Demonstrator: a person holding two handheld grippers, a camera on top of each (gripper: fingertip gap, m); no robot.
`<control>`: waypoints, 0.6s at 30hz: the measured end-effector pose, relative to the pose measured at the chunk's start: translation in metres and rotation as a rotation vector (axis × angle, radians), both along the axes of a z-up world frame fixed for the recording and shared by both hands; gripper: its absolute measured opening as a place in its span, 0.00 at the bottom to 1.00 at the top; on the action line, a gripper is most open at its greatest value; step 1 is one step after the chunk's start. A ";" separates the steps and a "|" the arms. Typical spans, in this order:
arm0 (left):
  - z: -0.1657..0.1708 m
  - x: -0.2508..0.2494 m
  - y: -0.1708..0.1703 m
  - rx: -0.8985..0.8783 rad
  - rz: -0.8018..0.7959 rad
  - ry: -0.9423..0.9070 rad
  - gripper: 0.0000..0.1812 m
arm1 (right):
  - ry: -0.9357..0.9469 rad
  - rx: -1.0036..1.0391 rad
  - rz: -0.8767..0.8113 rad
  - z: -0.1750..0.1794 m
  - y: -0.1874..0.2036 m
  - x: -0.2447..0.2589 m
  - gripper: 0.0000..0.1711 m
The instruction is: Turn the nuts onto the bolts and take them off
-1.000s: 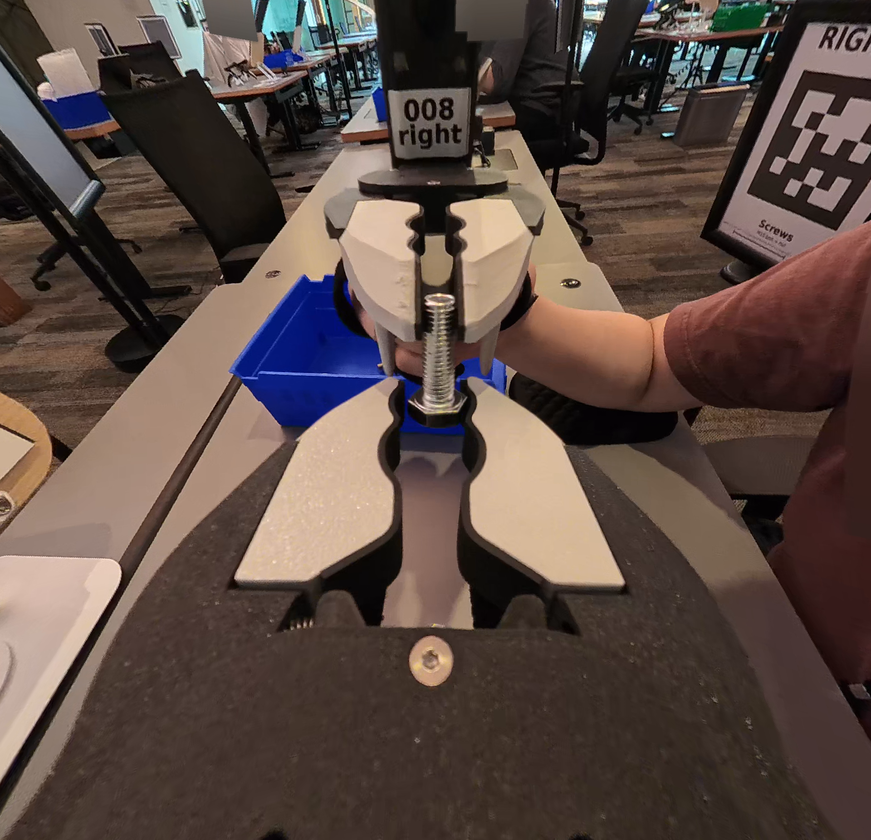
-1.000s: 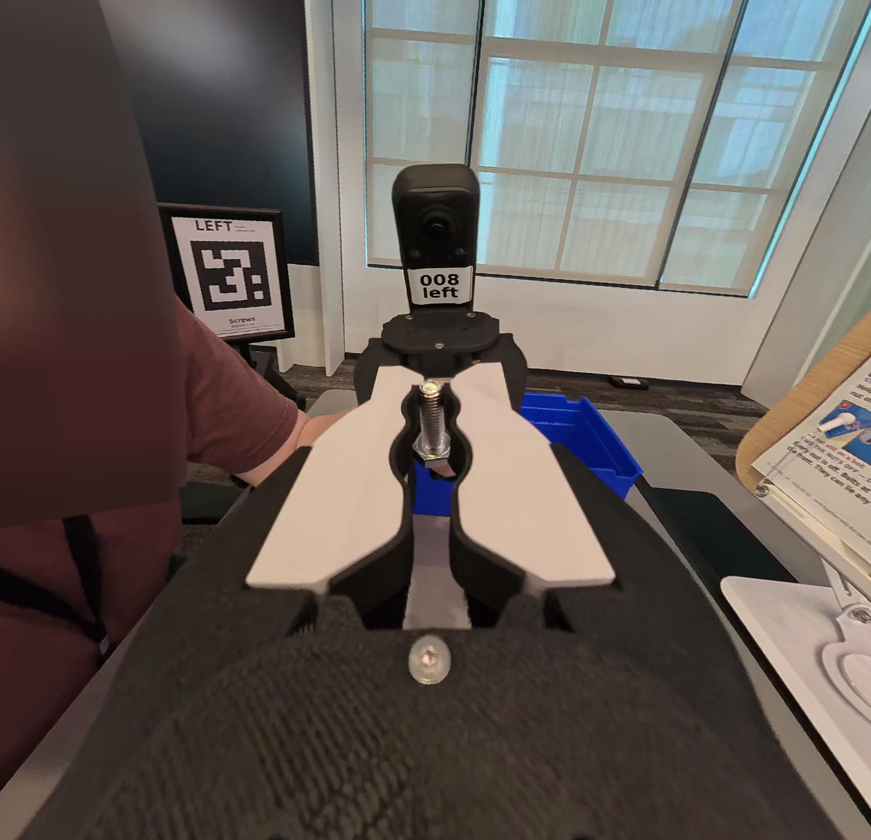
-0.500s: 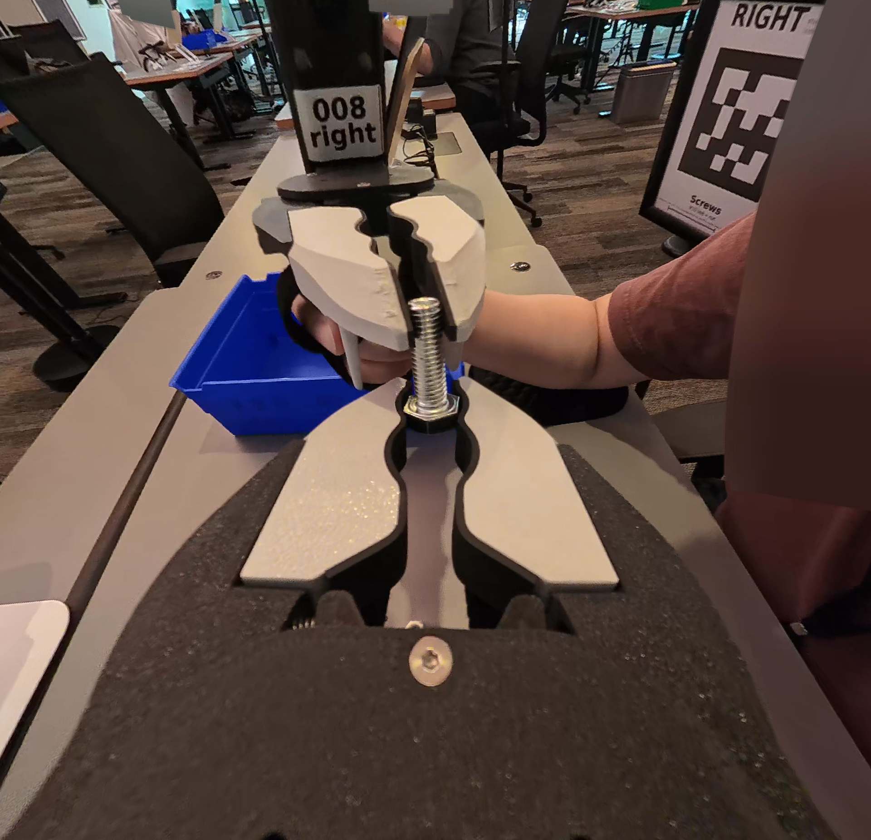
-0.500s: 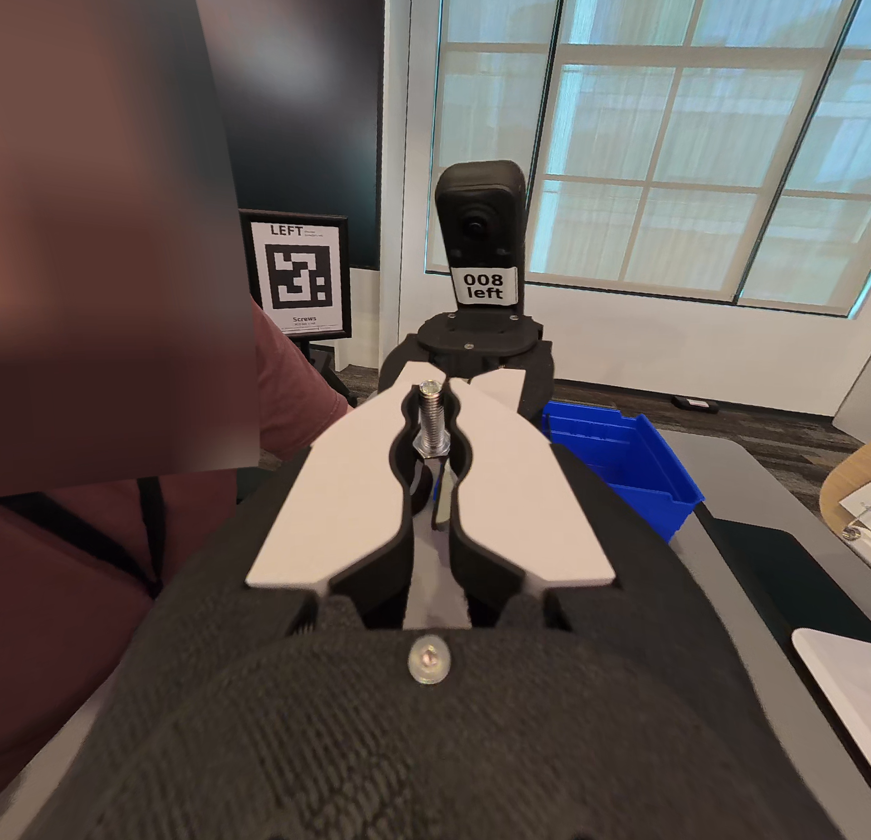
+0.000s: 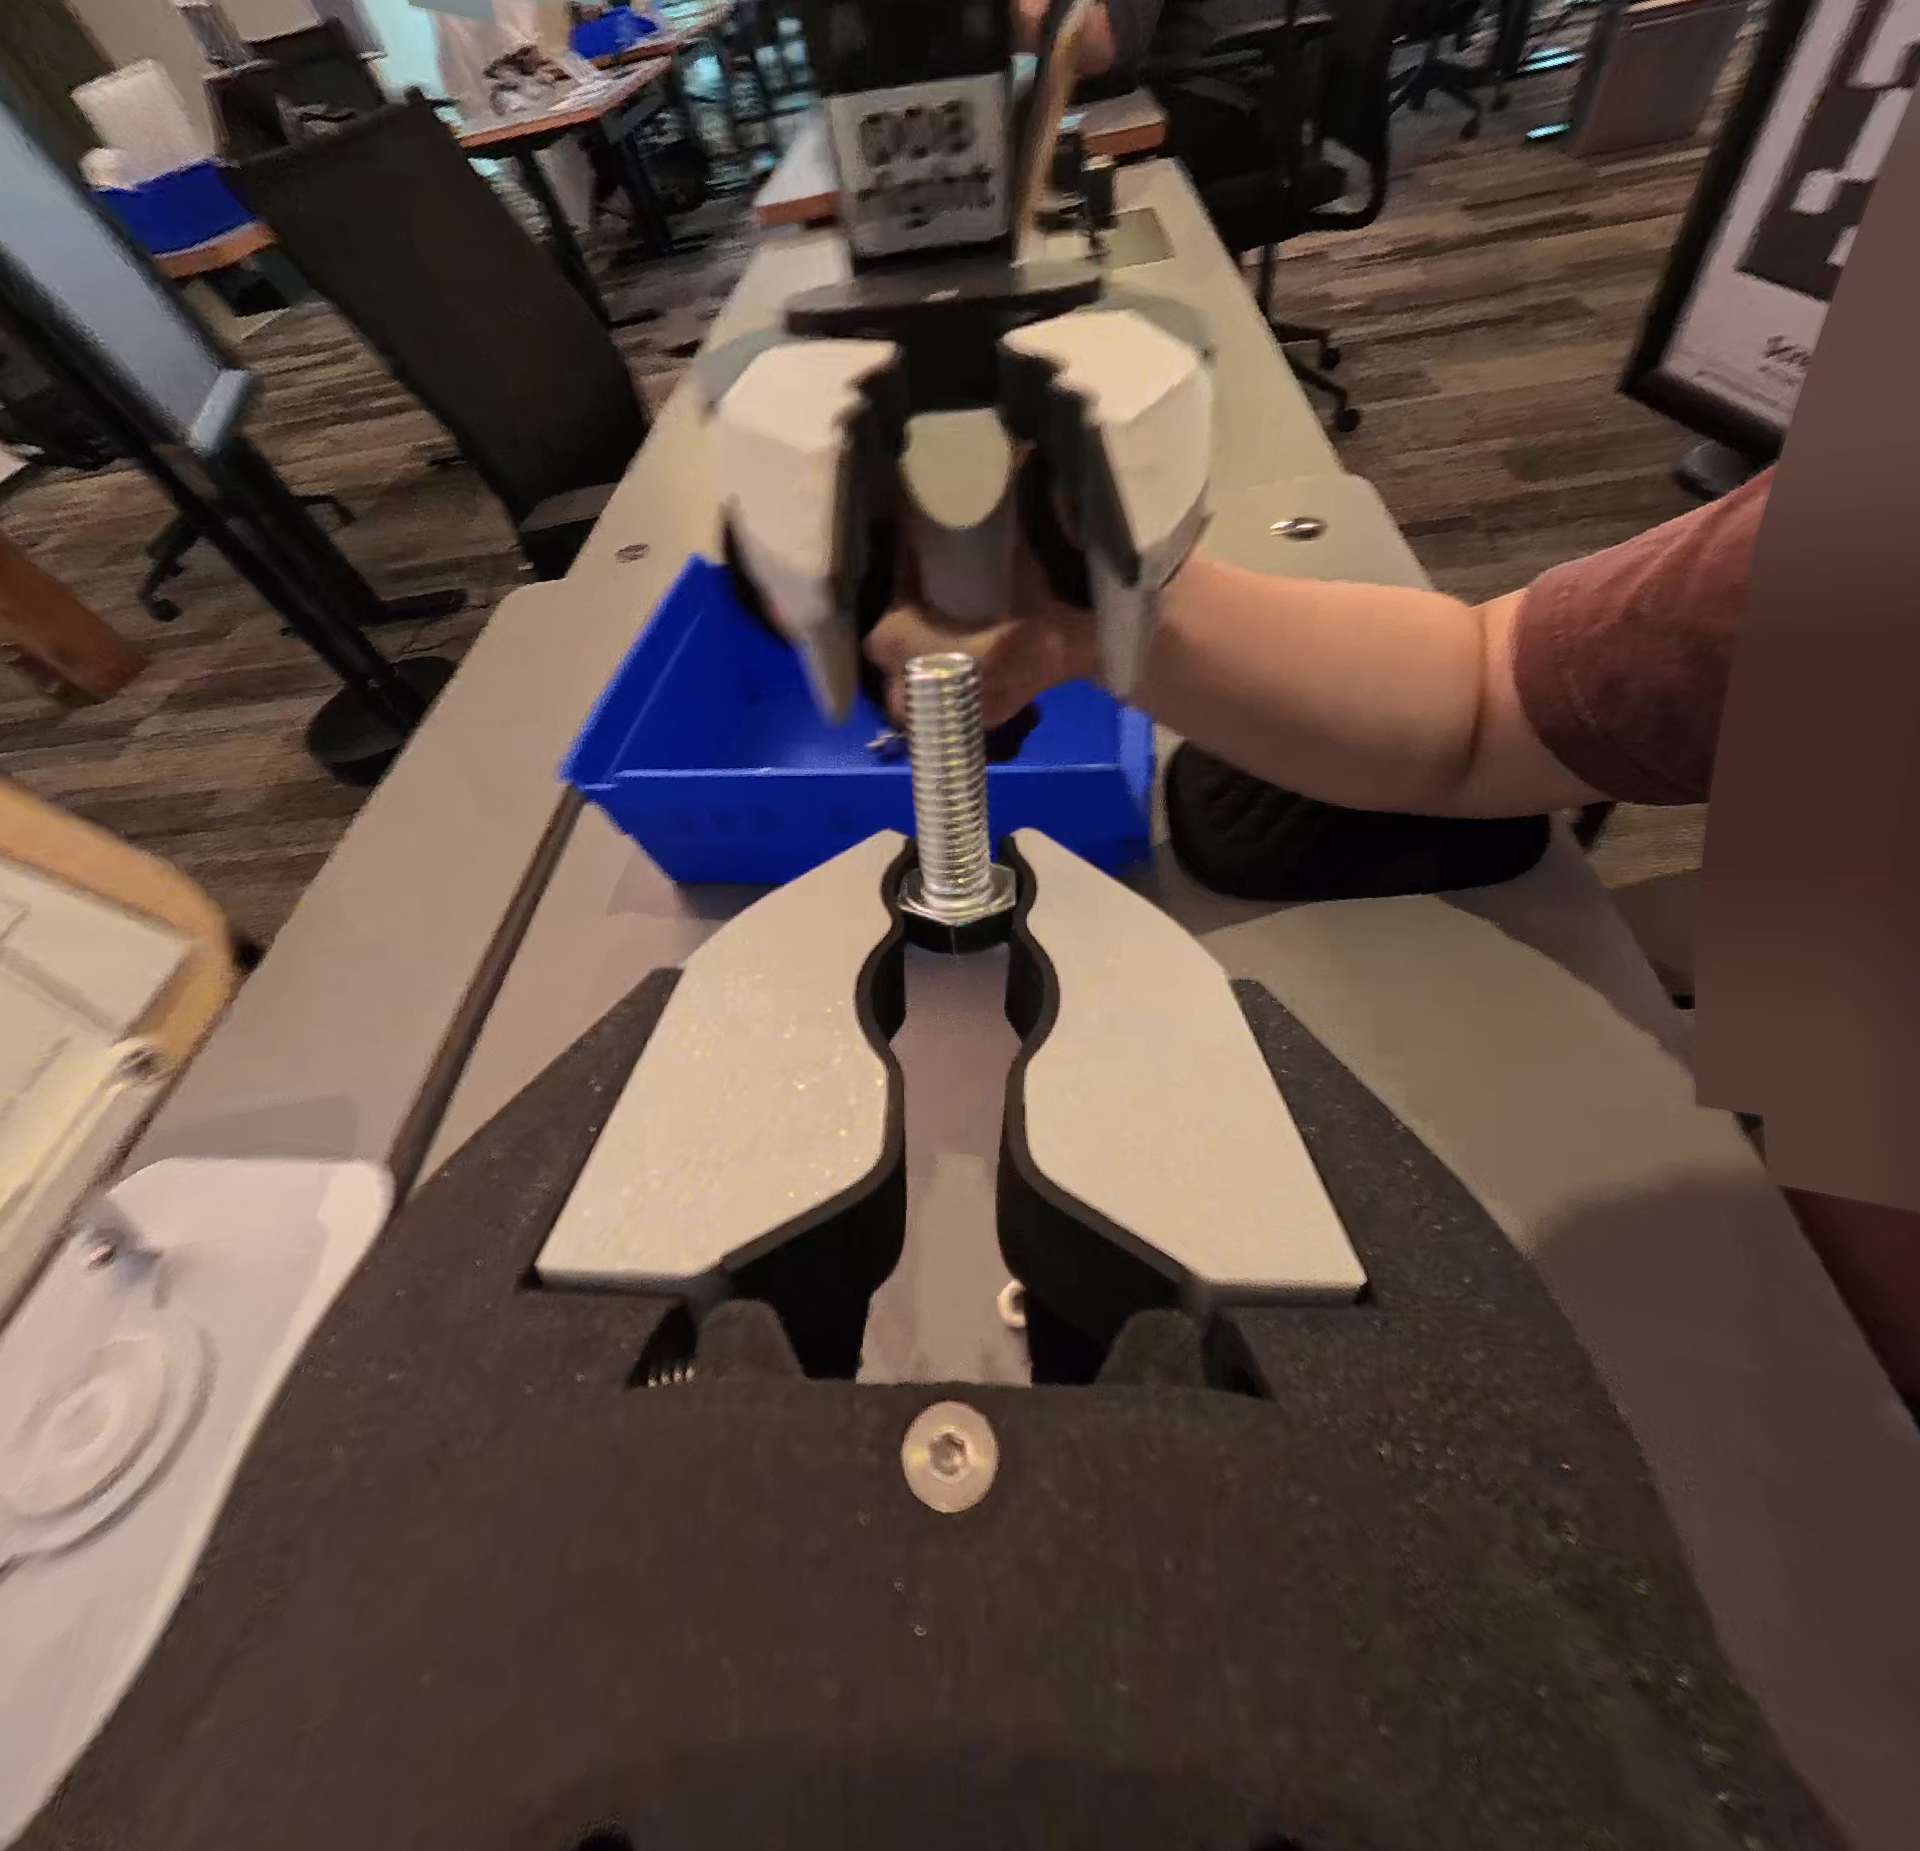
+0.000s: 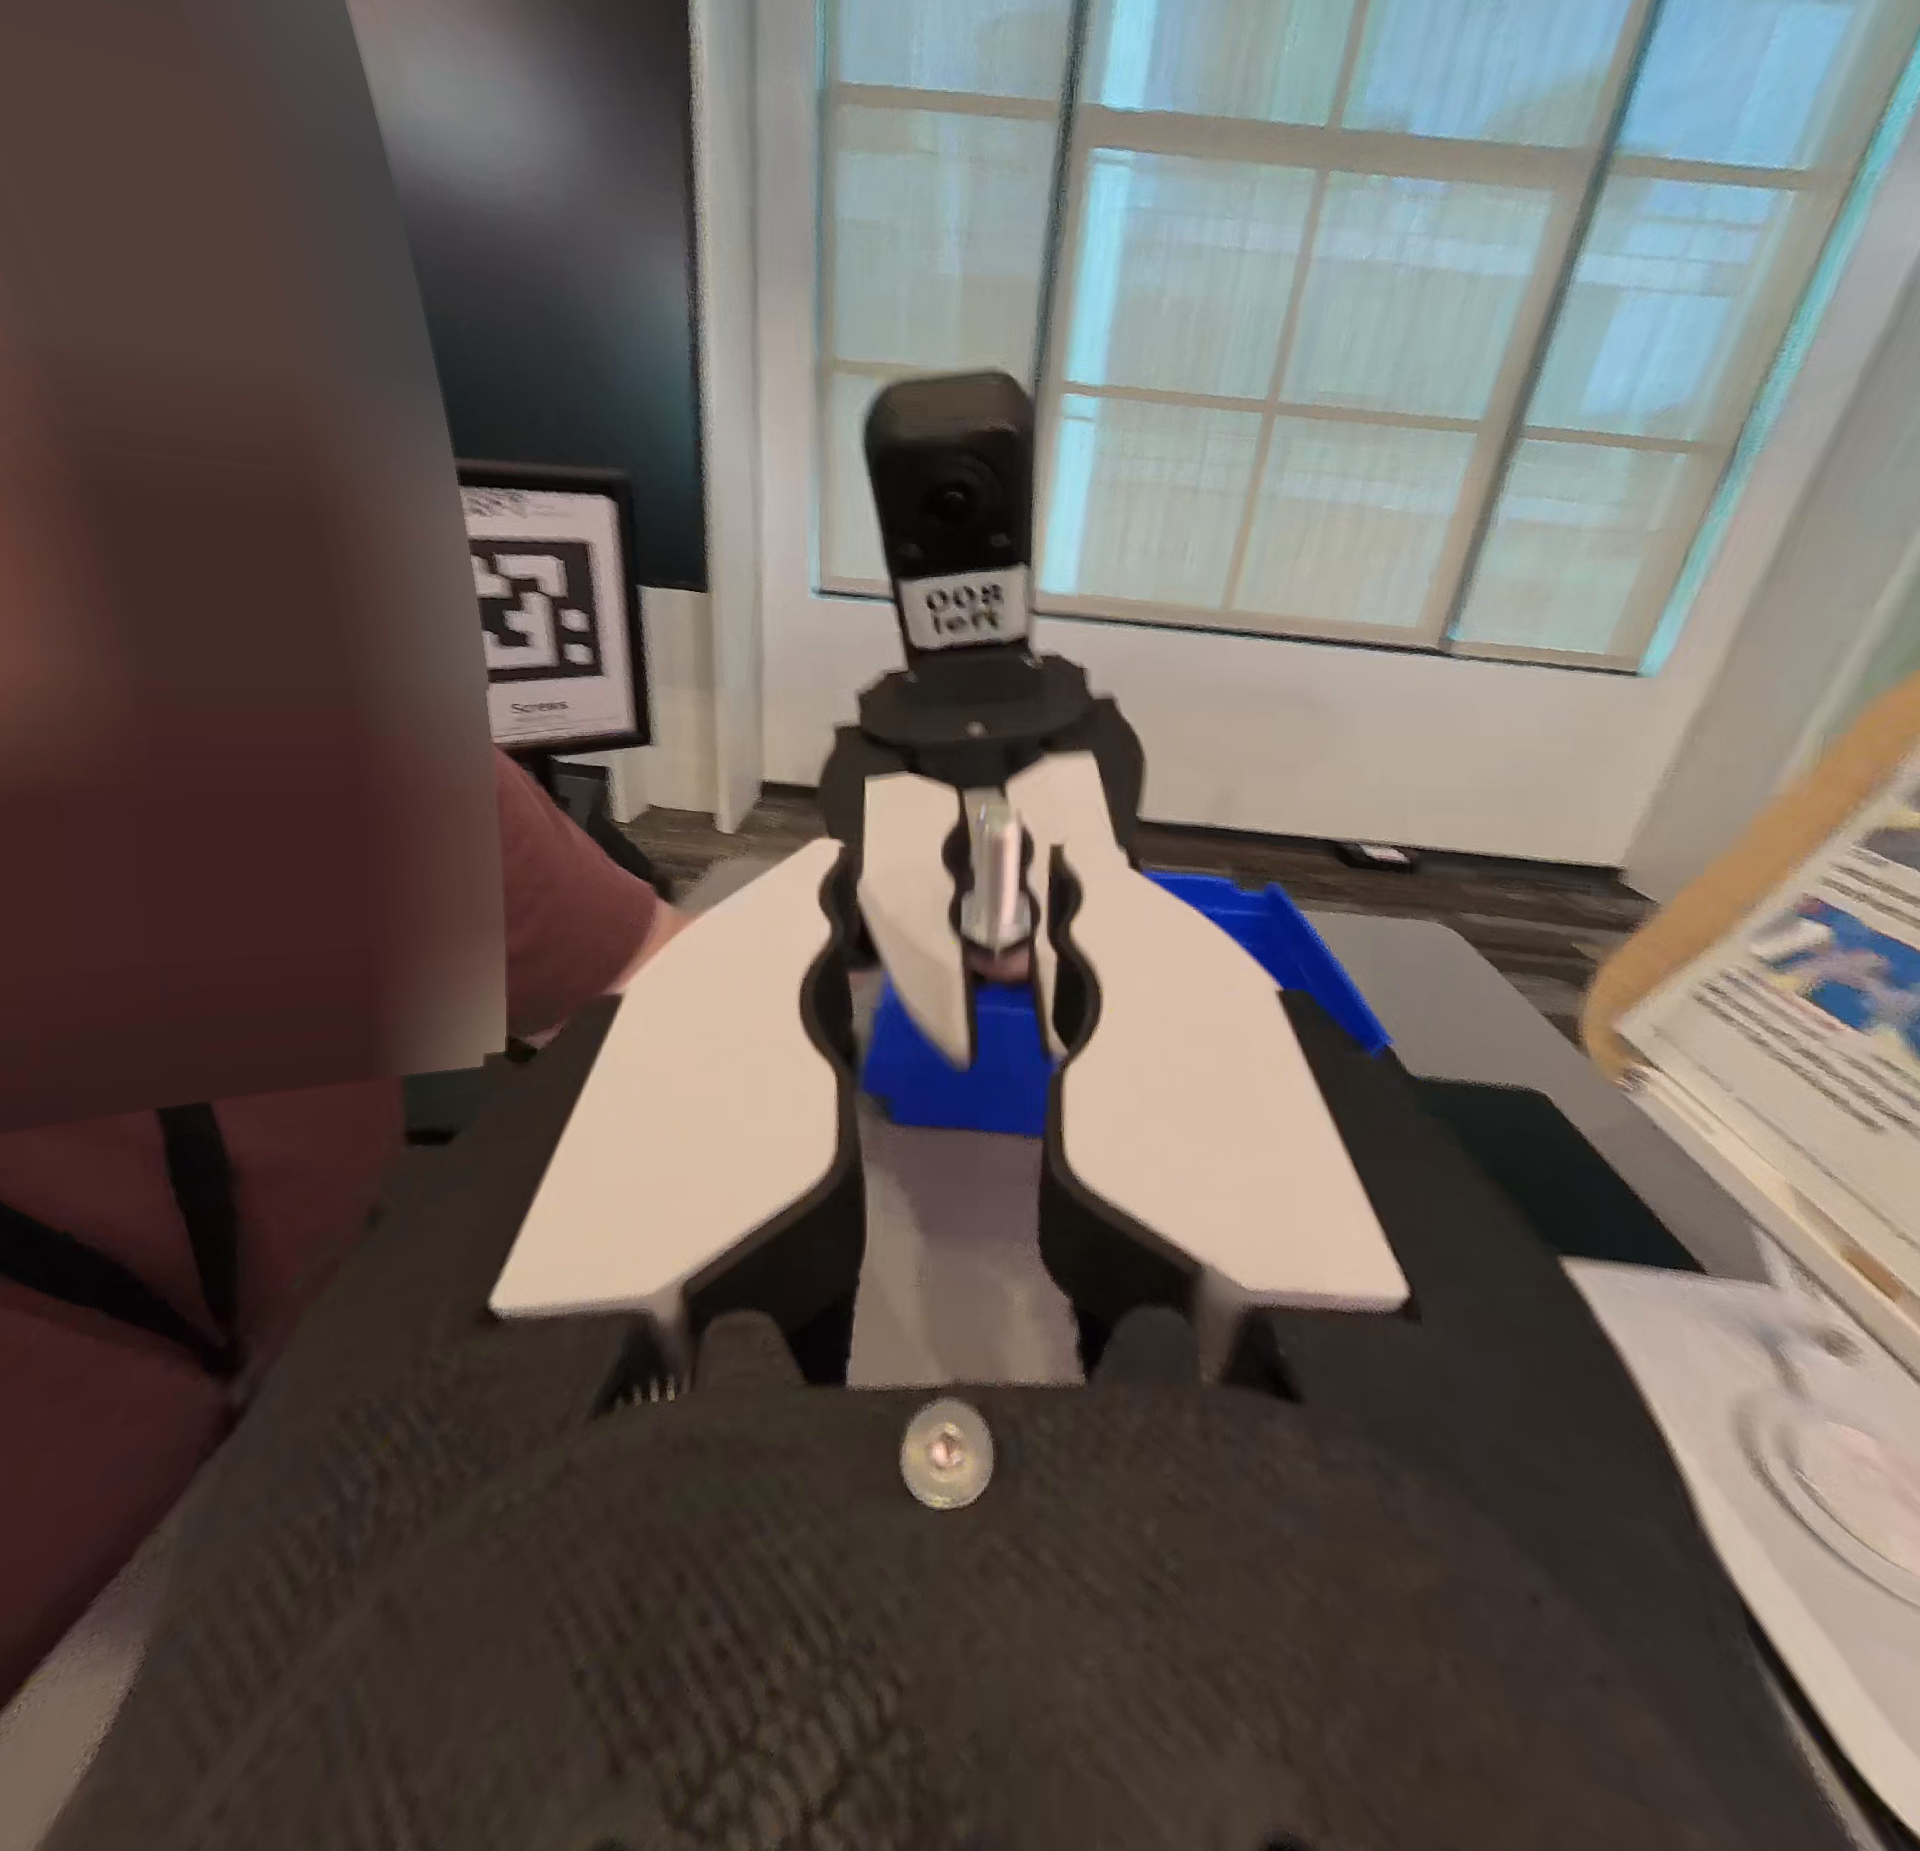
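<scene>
The left tool (image 5: 954,871) grips the bolt (image 5: 943,778) by its head, upright, just in front of the blue bin (image 5: 717,762) on the surface (image 5: 1351,970). Beyond the bolt, the right tool (image 5: 971,658) is spread wide, holding nothing.

Bolt (image 5: 943,762): bright plated metal, glossy, threaded. Nut (image 5: 954,895): same finish. Left tongs (image 5: 954,871): matt grey plates w/ fine speckle, black rough-textured body. Bin (image 5: 727,804), 12 o'clock: glossy blue plastic. Surface (image 5: 1351,980): smooth matt grey.
</scene>
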State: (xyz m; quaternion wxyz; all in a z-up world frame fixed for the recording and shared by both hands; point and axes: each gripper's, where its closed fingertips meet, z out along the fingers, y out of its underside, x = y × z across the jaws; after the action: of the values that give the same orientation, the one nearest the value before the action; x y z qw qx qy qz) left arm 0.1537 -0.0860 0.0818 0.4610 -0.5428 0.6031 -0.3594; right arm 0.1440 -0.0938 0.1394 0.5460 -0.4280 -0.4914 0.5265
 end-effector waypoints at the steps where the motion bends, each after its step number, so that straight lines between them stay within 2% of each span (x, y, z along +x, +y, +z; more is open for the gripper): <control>1: 0.004 -0.009 0.011 0.018 0.051 -0.004 0.08 | -0.036 0.008 -0.060 -0.003 0.008 0.004 0.19; 3: 0.014 -0.035 0.038 0.062 0.183 -0.019 0.08 | -0.222 0.044 -0.130 -0.029 0.019 0.007 0.11; 6: 0.028 -0.080 0.067 0.098 0.351 -0.033 0.08 | -0.576 0.032 -0.156 -0.092 0.027 -0.003 0.11; 9: 0.043 -0.118 0.080 0.109 0.460 -0.062 0.08 | -0.901 0.060 -0.120 -0.165 0.026 -0.022 0.14; 13: 0.057 -0.154 0.081 0.138 0.544 -0.092 0.08 | -1.332 0.125 -0.112 -0.254 0.025 -0.021 0.16; 15: 0.063 -0.164 0.080 0.147 0.558 -0.111 0.08 | -1.414 0.201 -0.081 -0.276 0.022 -0.023 0.16; 18: 0.068 -0.167 0.074 0.124 0.529 -0.150 0.08 | -1.402 0.242 -0.052 -0.283 0.019 -0.032 0.16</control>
State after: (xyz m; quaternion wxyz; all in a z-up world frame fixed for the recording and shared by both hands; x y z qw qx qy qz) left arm -0.0129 -0.0119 0.1501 0.6143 -0.6239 0.4257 -0.2282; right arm 0.1123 -0.0747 -0.1434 0.1574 -0.6139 -0.7716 0.0557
